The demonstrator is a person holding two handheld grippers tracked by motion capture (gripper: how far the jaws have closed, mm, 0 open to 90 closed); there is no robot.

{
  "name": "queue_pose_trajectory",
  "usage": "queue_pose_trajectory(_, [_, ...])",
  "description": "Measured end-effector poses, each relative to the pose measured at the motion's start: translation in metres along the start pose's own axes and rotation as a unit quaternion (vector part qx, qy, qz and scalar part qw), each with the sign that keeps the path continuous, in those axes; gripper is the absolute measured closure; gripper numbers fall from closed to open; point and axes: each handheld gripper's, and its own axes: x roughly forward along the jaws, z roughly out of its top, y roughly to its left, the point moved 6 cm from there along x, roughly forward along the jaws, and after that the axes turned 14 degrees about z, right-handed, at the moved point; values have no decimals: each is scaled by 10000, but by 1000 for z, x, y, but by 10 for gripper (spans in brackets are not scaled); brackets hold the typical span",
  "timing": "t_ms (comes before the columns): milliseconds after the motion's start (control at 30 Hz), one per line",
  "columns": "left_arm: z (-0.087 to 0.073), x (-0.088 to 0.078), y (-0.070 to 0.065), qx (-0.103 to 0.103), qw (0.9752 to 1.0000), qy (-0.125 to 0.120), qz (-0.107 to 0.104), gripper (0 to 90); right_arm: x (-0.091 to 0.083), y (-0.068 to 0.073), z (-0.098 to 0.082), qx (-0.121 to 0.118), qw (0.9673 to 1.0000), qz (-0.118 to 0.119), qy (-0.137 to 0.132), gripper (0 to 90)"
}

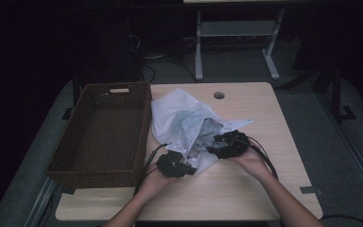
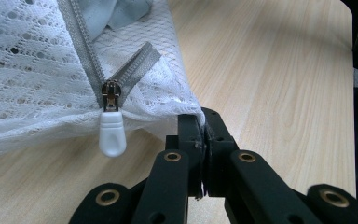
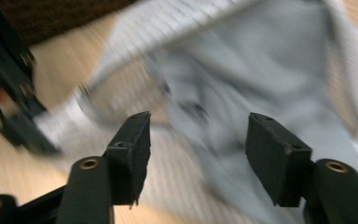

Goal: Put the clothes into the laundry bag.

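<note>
- We see a white mesh laundry bag [image 1: 184, 125] lying on the wooden table [image 1: 264, 189], just right of an empty brown wicker basket [image 1: 101, 132], its near corner towards the person.
- The left gripper [image 2: 203, 126] has its jaws pressed together on that corner of the mesh, we judge to anchor the bag while its mouth is worked.
- Near that pinch the grey zipper [image 2: 86, 65] stands parted above its slider, whose white teardrop pull [image 2: 112, 135] hangs loose.
- The right gripper [image 3: 196, 140] hovers at the bag's open mouth with its jaws spread and nothing pressed between them; its view is blurred, so what lies beneath may be a pale grey garment [image 3: 261, 70] inside.
- From the high view the bag looks crumpled and peaked, grey cloth showing at its opening.
</note>
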Motion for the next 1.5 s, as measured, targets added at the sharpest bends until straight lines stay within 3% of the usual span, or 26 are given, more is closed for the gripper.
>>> queue_pose_trajectory(33, [0, 0, 0, 0, 10000, 1, 4, 877, -12, -7, -11, 37, 9999, -115, 39, 367])
queue_pose_trajectory(100, [0, 0, 0, -4, 10000, -6, 5, 877, -17, -12, -18, 77, 9998, -191, 82, 359])
queue_pose_trajectory(133, [0, 0, 0, -4, 10000, -6, 3, 877, -25, -24, -31, 169, 9991, -349, 180, 351])
queue_pose_trajectory(200, [0, 0, 1, -6, 10000, -5, 1, 877, -27, -29, -36, 239, 9986, -390, 246, 340])
queue_pose_trajectory(233, [0, 0, 0, -6, 10000, -3, 0, 877, -29, -40, -42, 280, 9980, -468, 304, 336])
queue_pose_trajectory(333, [0, 0, 0, -9, 10000, 5, -3, 876, -26, -47, -45, 353, 9981, -431, 274, 336])
queue_pose_trajectory(467, [0, 0, 1, -11, 10000, 9, 1, 876, -18, -54, -46, 262, 9977, -569, 276, 355])
queue_pose_trajectory(567, [0, 0, 1, -14, 10000, 5, -5, 877, -18, -63, -42, 302, 9965, -781, 67, 358])
queue_pose_trajectory(700, [0, 1, 1, -13, 10000, 4, -11, 877, -14, -67, -45, 414, 9975, -565, 55, 426])
queue_pose_trajectory(733, [0, 1, 1, -15, 10000, 4, -12, 877, -11, -66, -46, 422, 9979, -478, 125, 536])
queue_pose_trajectory(767, [0, 1, 1, -18, 10000, 3, -11, 877, -9, -61, -46, 279, 9987, -387, 182, 717])
queue_pose_trajectory(900, [0, 0, 1, -24, 10000, 5, -9, 877, -7, -51, -39, 213, 9997, -42, 97, 846])
queue_pose_trajectory(1033, [0, 0, 2, -38, 10000, -4, -7, 877, 2, -29, -25, 16, 9988, 479, 64, 869])
queue_pose_trajectory(1167, [0, -1, 3, -41, 10000, -9, 19, 877, 22, 2, -3, -343, 9949, 951, 40, 870])
queue_pose_trajectory(1233, [0, -1, 3, -39, 10000, -13, 30, 877, 26, 7, 1, -400, 9940, 1015, 43, 870])
queue_pose_trajectory(1333, [0, -2, 3, -39, 10000, -9, 49, 877, 46, 23, 19, -645, 9925, 1033, 127, 869])
queue_pose_trajectory(1400, [-1, -3, 4, -38, 10000, -11, 50, 877, 52, 24, 23, -661, 9923, 1035, 128, 870])
queue_pose_trajectory(1500, [-1, -3, 4, -23, 10000, 17, 29, 880, 70, 25, 32, -637, 9942, 851, 182, 871])
